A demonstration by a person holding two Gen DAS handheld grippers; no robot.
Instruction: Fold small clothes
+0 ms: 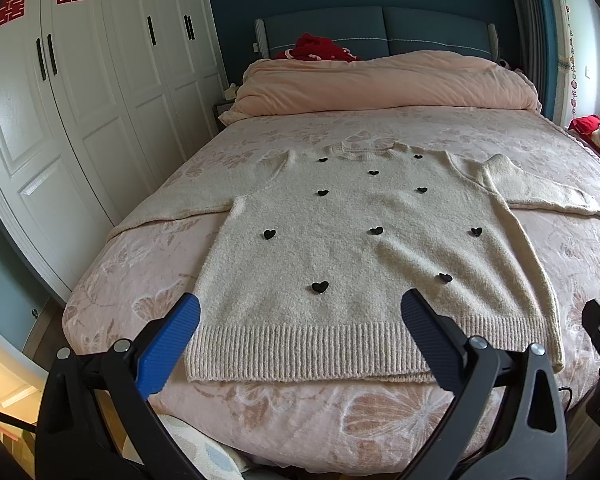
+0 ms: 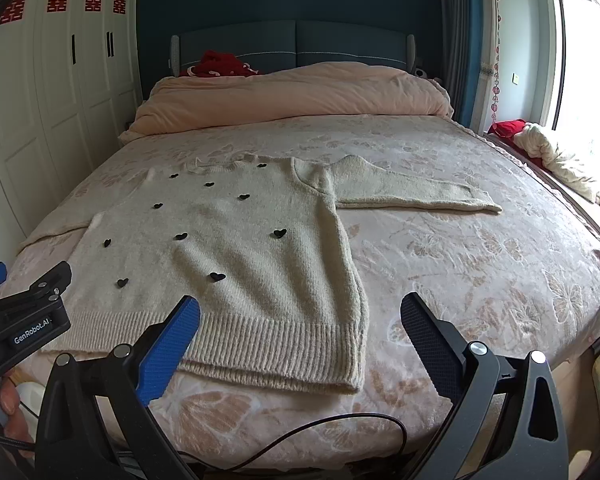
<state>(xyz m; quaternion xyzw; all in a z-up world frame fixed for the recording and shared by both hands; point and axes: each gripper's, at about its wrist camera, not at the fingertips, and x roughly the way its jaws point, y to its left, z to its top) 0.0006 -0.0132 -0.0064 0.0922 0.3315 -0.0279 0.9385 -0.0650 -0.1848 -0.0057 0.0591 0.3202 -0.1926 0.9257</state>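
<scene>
The cream sweater [image 1: 340,248] is laid flat, front side up, on the floral bedspread [image 1: 380,420], near the foot edge of the bed. Its long axis runs from the ribbed hem [image 1: 300,352], nearest the cameras, to the neckline [image 1: 364,152], which points toward the headboard [image 1: 380,28]. Both sleeves are spread sideways; the right sleeve [image 2: 412,192] is extended well clear of the body.

The left gripper [image 1: 300,320] is held above the hem with its jaws spread wide and nothing between them. The right gripper [image 2: 300,320] is likewise spread and empty, hovering over the hem's right corner [image 2: 348,376].

No fold is judged to have been started. For a clean first fold, each sleeve should be taken near its cuff and carried across the body, square to the long axis. Only the sweater's knit should be pinched, not the bedspread beneath. The black heart appliqués [image 1: 320,287] should be avoided as grip points, since they are judged likely to snag.
</scene>
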